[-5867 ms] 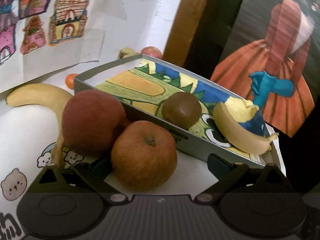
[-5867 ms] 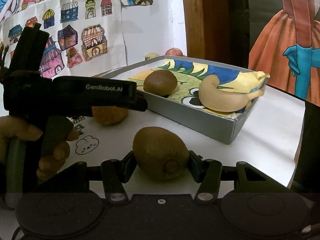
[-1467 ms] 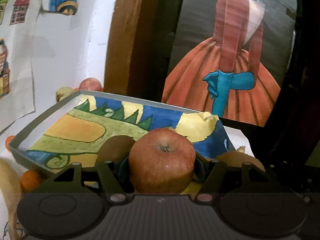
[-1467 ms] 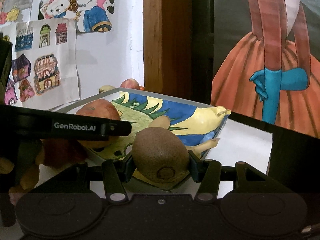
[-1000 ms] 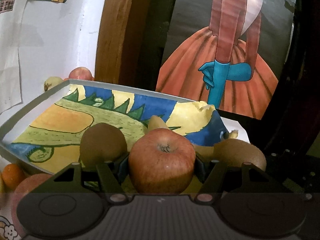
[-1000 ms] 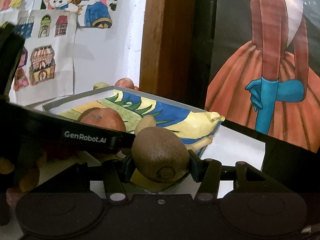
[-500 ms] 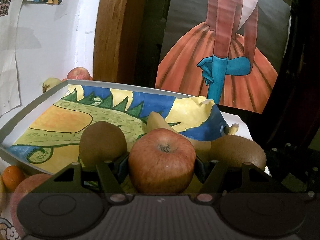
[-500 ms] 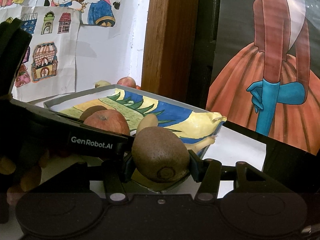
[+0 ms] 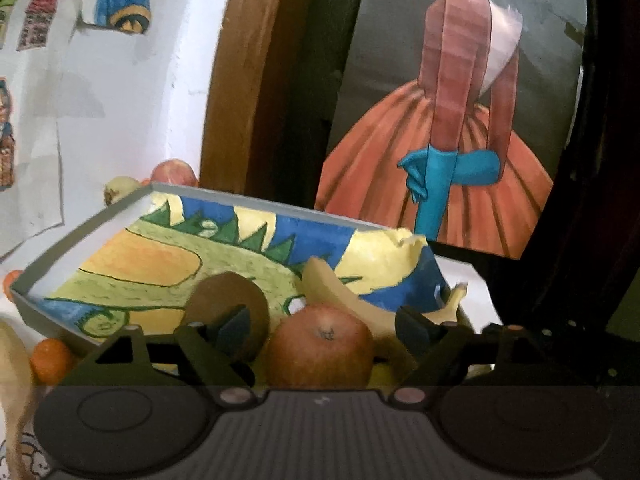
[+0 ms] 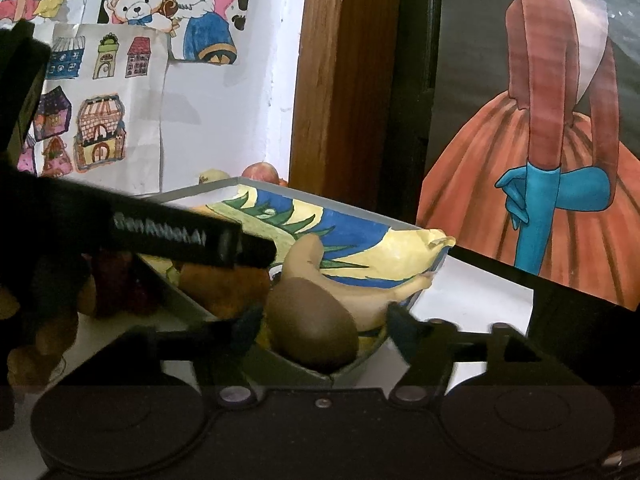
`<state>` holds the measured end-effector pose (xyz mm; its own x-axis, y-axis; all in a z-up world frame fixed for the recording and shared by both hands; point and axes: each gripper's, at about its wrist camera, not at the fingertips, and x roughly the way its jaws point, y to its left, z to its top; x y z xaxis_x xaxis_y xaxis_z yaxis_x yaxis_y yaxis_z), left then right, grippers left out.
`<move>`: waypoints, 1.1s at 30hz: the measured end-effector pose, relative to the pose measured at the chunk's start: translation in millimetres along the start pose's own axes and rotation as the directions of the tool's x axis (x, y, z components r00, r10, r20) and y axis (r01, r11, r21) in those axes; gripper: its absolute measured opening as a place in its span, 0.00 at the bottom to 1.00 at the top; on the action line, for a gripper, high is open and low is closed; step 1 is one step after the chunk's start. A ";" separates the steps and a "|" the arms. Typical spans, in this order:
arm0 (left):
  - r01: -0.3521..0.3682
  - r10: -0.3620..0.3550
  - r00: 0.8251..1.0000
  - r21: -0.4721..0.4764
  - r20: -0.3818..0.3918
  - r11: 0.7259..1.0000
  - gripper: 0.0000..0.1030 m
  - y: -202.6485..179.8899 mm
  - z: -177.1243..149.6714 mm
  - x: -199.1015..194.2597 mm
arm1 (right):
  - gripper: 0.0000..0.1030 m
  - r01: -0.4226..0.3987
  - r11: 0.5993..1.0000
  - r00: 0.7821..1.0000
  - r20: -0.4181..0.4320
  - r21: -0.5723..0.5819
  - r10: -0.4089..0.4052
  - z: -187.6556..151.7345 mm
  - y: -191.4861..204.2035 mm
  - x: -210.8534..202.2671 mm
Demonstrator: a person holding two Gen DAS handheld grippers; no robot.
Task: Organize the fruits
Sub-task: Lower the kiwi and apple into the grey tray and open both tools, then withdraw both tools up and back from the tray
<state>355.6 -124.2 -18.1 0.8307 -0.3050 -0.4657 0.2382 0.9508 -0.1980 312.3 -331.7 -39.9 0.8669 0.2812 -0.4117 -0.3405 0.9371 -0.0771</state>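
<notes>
Apple [image 9: 320, 346] and kiwi [image 10: 312, 328] now lie released in the tray [image 9: 80, 236] beside the banana [image 9: 348, 300]; both grippers [image 9: 320, 326] [image 10: 322, 326] have spread, apparently empty. Two more fruits sorted.

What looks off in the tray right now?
The painted paper lining of the tray is torn and curled up above the rim at the far right corner, by the banana. Several fruits lie outside the tray.

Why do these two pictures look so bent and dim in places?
Left wrist view: fisheye lens bows the door frame; corners black; the apple sits in dim light. Right wrist view: same curving; the kiwi and gripper lettering look blurred; left side is shadowed.
</notes>
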 end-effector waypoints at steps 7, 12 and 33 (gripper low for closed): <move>-0.006 0.007 0.999 -0.019 0.052 1.000 0.95 -0.3 7.3 -24.7 | 0.90 0.002 1.000 1.000 0.020 0.026 -0.003 1.5 2.6 -19.8; -0.019 0.022 0.994 -0.025 0.104 1.000 1.00 -1.0 12.5 -51.6 | 0.99 0.007 0.999 0.998 0.067 0.040 -0.010 7.3 8.5 -45.9; -0.111 0.121 0.958 -0.054 0.259 0.992 1.00 28.5 1.4 -210.8 | 0.99 -0.047 0.998 0.967 0.253 0.034 0.037 30.5 73.3 -173.6</move>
<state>188.0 -32.7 75.7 0.9552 -0.1630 -0.2471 0.1168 0.9746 -0.1912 148.0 -305.6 53.7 0.9177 0.3585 -0.1711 -0.3681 0.9294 -0.0266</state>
